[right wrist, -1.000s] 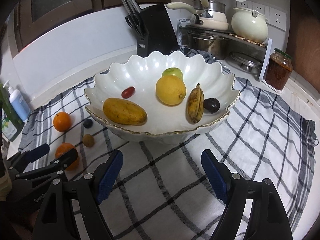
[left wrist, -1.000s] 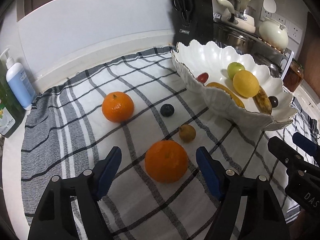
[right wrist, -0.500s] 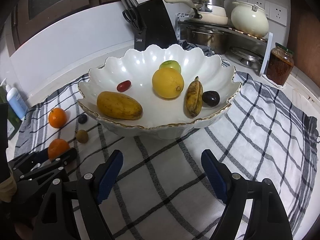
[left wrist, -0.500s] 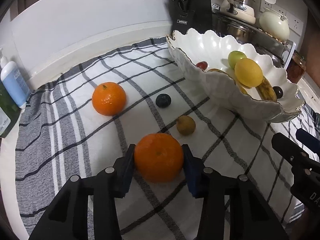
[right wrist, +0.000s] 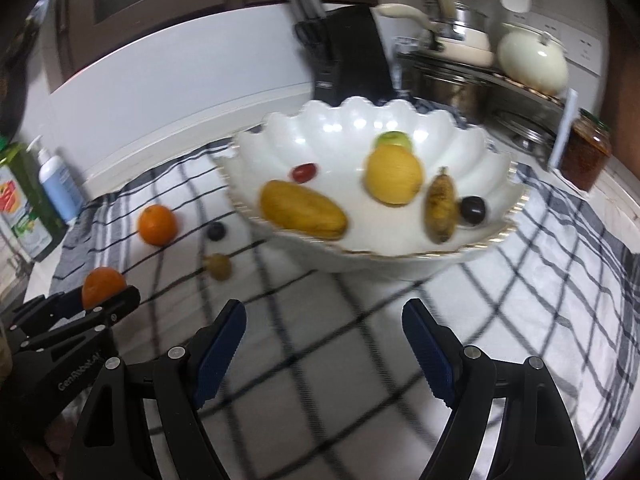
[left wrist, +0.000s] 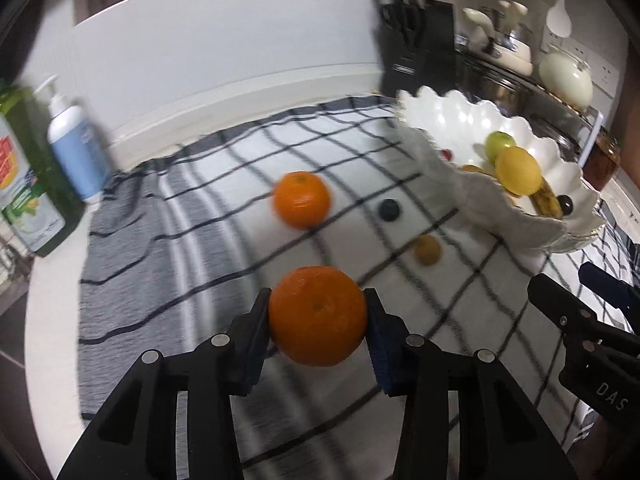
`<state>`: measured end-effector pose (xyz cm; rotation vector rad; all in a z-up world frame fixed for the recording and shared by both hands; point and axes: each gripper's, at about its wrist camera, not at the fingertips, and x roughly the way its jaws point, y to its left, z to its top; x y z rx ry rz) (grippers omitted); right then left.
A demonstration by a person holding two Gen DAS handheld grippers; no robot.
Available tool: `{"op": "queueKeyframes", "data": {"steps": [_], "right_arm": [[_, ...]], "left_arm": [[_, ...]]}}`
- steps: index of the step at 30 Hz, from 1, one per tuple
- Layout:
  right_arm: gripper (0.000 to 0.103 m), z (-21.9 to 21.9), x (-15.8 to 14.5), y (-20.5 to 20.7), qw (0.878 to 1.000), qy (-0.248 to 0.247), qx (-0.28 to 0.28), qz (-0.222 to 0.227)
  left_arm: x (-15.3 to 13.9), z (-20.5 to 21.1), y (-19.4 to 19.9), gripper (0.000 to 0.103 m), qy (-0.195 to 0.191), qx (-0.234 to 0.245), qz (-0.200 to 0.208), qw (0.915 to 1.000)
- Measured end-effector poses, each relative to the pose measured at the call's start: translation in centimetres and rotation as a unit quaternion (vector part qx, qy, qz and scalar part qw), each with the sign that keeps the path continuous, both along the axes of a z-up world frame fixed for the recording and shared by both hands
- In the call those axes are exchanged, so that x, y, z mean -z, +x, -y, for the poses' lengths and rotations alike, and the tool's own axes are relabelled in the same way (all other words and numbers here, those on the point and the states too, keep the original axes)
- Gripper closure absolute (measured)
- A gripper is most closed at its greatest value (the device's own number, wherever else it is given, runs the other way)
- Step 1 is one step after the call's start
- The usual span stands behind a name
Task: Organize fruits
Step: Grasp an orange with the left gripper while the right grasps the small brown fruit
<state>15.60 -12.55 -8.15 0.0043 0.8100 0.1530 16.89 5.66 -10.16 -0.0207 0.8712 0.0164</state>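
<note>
Orange (left wrist: 318, 315) clamped between your left fingers (left wrist: 260, 322) | right fingers (right wrist: 222, 342) wide apart, empty | next: carry it forward-right, over bowl rim (left wrist: 460, 168), release.

Knife block (right wrist: 352, 52) — jar (right wrist: 585, 156), checked cloth (right wrist: 360, 344)

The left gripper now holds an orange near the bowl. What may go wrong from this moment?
1. The orange is round and the left gripper pinches it only at its two sides, so it may slip out during the carry.
2. The bowl has a raised scalloped rim; a low carry may hit it.
3. Dropped in, the orange may knock the lemon or the banana.
</note>
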Motion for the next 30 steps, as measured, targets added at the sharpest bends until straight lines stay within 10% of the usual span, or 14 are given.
{"op": "queueKeyframes", "data": {"steps": [7, 21, 30], "right_arm": [[0.024, -4.8, -0.3, 0.5, 0.999, -0.002, -0.053, 0.011], [0.067, -8.5, 1.8, 4.5, 0.995, -0.013, -0.094, -0.018], [0.071, -8.8, 2.6, 5.7, 0.996, -0.031, -0.086, -0.018]], "left_arm": [[-0.7, -4.2, -0.7, 0.060, 0.004, -0.042, 0.011, 0.9990], [-0.1, -7.2, 0.5, 0.060, -0.011, -0.072, 0.011, 0.9973], [0.6, -7.3, 0.8, 0.060, -0.016, -0.070, 0.003, 0.9974]]}}
